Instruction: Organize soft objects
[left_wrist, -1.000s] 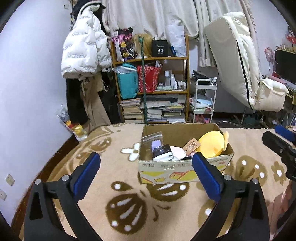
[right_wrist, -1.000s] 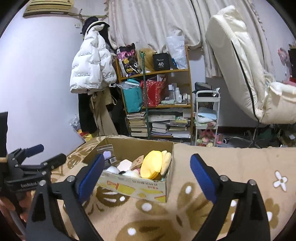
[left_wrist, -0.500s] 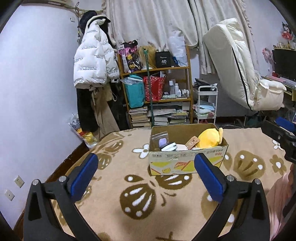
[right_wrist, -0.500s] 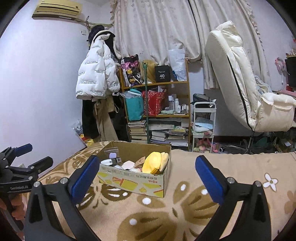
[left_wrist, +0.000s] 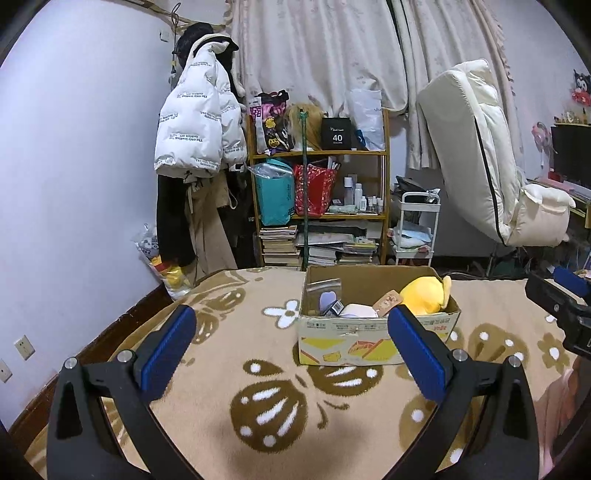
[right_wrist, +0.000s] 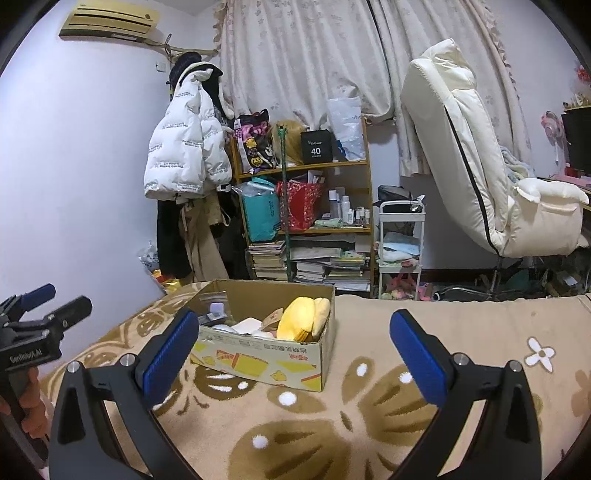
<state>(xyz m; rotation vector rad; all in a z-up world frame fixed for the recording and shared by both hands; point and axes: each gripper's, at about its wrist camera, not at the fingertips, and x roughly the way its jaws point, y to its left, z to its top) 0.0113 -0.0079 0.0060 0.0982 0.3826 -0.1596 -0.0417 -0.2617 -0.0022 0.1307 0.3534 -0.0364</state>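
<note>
A cardboard box (left_wrist: 373, 341) (right_wrist: 258, 360) stands on a beige blanket with brown flower prints (left_wrist: 229, 373) (right_wrist: 461, 332). In it lie a yellow plush toy (left_wrist: 424, 293) (right_wrist: 301, 323), a white soft item (left_wrist: 358, 311) (right_wrist: 249, 326), a clear zip bag (left_wrist: 325, 286) and small packages. My left gripper (left_wrist: 291, 356) is open and empty, held back from the box's near side. My right gripper (right_wrist: 293, 354) is open and empty, back from the box's right front corner. Each gripper shows at the edge of the other's view.
A wooden shelf (left_wrist: 321, 192) with bags, bottles and stacked books stands behind the bed. A white puffer jacket (left_wrist: 197, 129) hangs on the left wall. A white cart (left_wrist: 415, 225) and a cream recliner (left_wrist: 495, 181) stand at the right.
Both grippers have drawn back and risen away from the box, which now looks smaller and lower in both views. Both stay open and empty.
</note>
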